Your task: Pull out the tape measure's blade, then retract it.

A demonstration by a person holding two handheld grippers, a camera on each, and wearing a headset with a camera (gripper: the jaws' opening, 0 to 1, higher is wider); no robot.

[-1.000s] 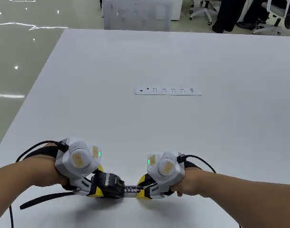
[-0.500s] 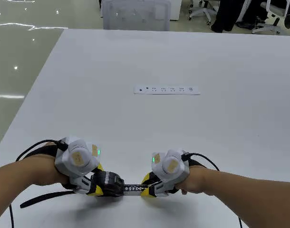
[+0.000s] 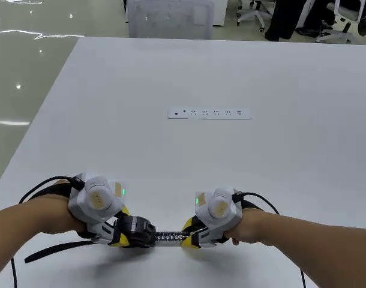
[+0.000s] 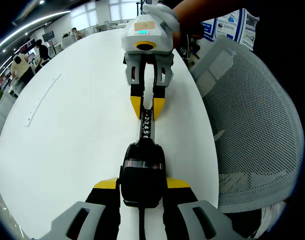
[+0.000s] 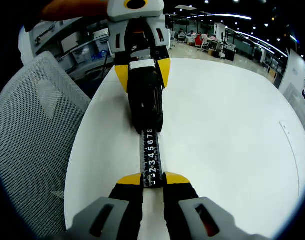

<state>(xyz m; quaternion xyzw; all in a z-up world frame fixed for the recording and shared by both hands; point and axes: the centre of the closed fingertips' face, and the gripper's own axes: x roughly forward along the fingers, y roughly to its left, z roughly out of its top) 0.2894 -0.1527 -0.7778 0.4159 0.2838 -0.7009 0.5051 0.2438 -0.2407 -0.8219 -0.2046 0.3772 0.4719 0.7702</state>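
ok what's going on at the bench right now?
A person is working a tape measure with two handheld grippers at a white table. The left gripper is shut on its black case, low by the table's near edge. The right gripper pinches the end of the blade. A short stretch of blade spans the gap between them. A power strip lies farther back, apart from both.

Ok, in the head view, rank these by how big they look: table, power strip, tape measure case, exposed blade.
1. table
2. power strip and tape measure case: not ranked. The strip is longer but thinner, and it lies farther from the camera.
3. exposed blade, a short thin stretch.
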